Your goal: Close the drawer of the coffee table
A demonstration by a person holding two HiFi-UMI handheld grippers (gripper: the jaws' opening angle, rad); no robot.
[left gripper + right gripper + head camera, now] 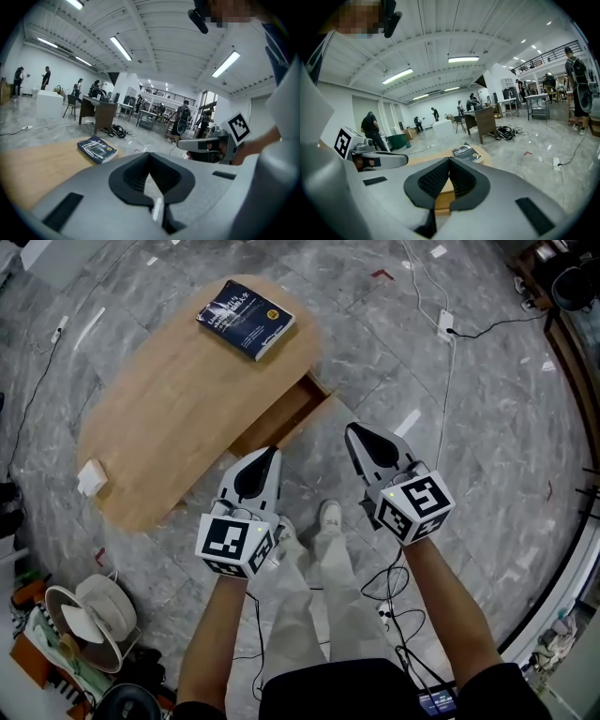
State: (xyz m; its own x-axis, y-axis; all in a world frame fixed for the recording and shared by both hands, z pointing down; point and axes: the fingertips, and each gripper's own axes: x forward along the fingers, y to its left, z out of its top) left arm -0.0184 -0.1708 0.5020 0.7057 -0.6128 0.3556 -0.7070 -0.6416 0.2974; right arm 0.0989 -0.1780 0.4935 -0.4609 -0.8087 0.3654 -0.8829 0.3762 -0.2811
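The oval wooden coffee table [169, 409] carries a blue book [246, 318] at its far end. Its drawer [281, 415] stands pulled out from the table's right side, with the dark inside showing. My left gripper [271, 453] is shut on nothing, its tips just short of the drawer's front edge. My right gripper [352, 430] is also shut and empty, hanging over the floor to the right of the drawer. In the right gripper view the drawer's wood [442, 191] shows past the shut jaws [449, 161]. The left gripper view shows the shut jaws [149, 157] beside the table top [42, 168].
A small white box [91, 477] lies at the table's near left edge. A white fan [94, 615] and clutter sit on the floor at lower left. A power strip [444, 324] with cables lies at the back right. The person's feet [330, 514] stand below the grippers.
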